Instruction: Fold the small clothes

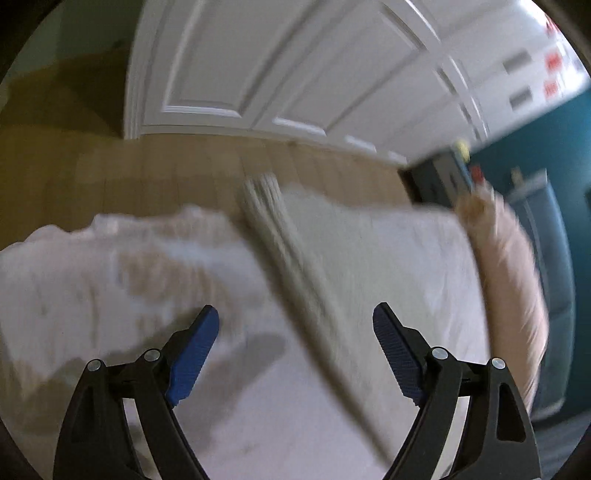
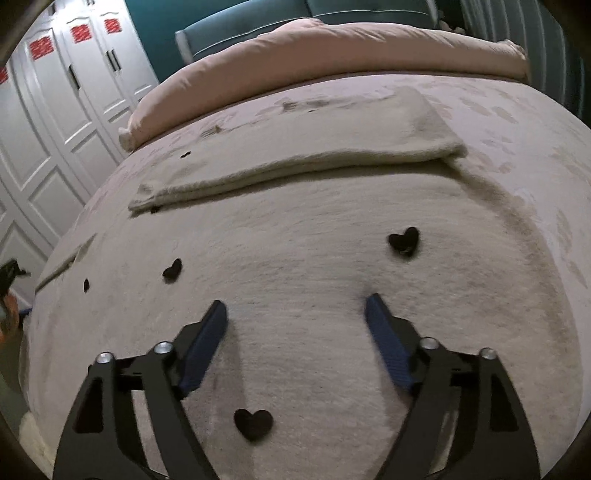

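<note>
A beige fleece garment (image 2: 295, 251) with black hearts (image 2: 404, 240) lies spread flat on the bed (image 2: 535, 122). Its far part is folded over into a long flap (image 2: 295, 147). My right gripper (image 2: 295, 310) hovers just over the near part, open, with nothing between its blue pads (image 2: 205, 350). The left wrist view is heavily blurred. My left gripper (image 1: 295, 317) is open and empty over the pale bed sheet (image 1: 388, 258). A grey-beige strip of cloth (image 1: 288, 266) runs diagonally between its fingers, and crumpled pale cloth (image 1: 110, 266) lies to the left.
A pink duvet (image 2: 332, 48) is bunched along the bed's far end, before a teal headboard (image 2: 240, 22). White wardrobe doors (image 2: 55, 110) stand to the left. In the left wrist view, wooden floor (image 1: 147, 173) lies beyond the bed edge, before white doors (image 1: 277, 66).
</note>
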The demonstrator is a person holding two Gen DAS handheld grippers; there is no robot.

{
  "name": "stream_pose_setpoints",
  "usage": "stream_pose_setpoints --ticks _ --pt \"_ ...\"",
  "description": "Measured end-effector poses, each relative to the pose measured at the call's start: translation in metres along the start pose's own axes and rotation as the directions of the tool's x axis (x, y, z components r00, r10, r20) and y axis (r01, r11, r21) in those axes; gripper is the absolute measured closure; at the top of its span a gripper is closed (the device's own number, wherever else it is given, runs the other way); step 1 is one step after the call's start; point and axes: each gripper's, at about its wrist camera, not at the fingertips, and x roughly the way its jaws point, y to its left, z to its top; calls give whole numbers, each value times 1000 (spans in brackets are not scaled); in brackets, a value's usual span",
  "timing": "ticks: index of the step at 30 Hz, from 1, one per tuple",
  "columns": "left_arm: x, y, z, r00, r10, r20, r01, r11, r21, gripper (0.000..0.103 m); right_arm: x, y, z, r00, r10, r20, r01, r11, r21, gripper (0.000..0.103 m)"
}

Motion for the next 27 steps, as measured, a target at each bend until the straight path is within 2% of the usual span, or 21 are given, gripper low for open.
stream_pose_setpoints --ticks 2,3,4,5,6,7,10,12,14,16,18,19,20,22,23,24,25,27 --pt "9 -3 9 1000 -5 -12 5 1000 -4 20 3 3 1 1000 -6 -9 6 1000 -17 21" --pt "13 -7 11 1000 15 -16 -15 1000 12 23 5 4 1 1000 -8 -12 7 1000 -22 20" --pt "15 -10 13 1000 29 -12 -29 999 40 30 5 5 1 1000 -13 -12 12 1000 -27 19" --pt "18 -17 14 999 28 -15 -27 998 63 42 6 6 0 1000 -16 -13 16 999 -32 18" --pt "24 -27 14 999 10 -41 -7 996 88 72 7 7 0 1000 -16 -15 15 999 -38 16" --pt "26 -38 12 997 3 -76 5 993 115 91 8 8 0 1000 -17 -17 17 999 -44 15" --pt "6 -70 -4 997 -62 -48 70 979 194 92 10 9 0 1000 -18 -19 17 998 -54 13" --pt "-21 -111 -25 990 -135 -32 138 941 309 92 11 9 -1 1000 -13 -18 12 998 -54 12" --pt "-51 -159 -58 970 -236 -60 240 877 415 92 10 9 -1 1000 -4 -16 3 999 -48 12" --pt "-76 -202 -96 940 -325 -105 333 803 495 92 10 7 -1 1000 7 -12 -7 999 -40 12" --pt "-104 -254 -155 895 -407 -183 433 694 575 92 9 5 -1 1000 21 -8 -21 999 -30 11" --pt "-110 -268 -177 879 -424 -218 466 660 589 92 8 5 -1 1000 26 -6 -26 999 -26 11" --pt "-116 -286 -213 852 -439 -285 516 613 598 92 7 4 -1 999 35 -3 -35 999 -19 11" --pt "-116 -309 -282 814 -416 -405 580 545 606 91 6 2 0 999 50 2 -50 999 -8 11" --pt "-111 -315 -325 810 -379 -448 587 514 626 89 6 0 0 998 62 5 -62 998 -1 12" --pt "-107 -317 -346 812 -355 -463 584 504 637 85 5 -2 0 997 72 8 -72 997 6 11" --pt "-95 -313 -390 814 -298 -498 578 491 652 80 5 -3 0 997 79 10 -79 997 10 12" --pt "-77 -299 -434 823 -218 -525 556 503 662 69 4 -5 1 995 97 14 -97 995 23 11"
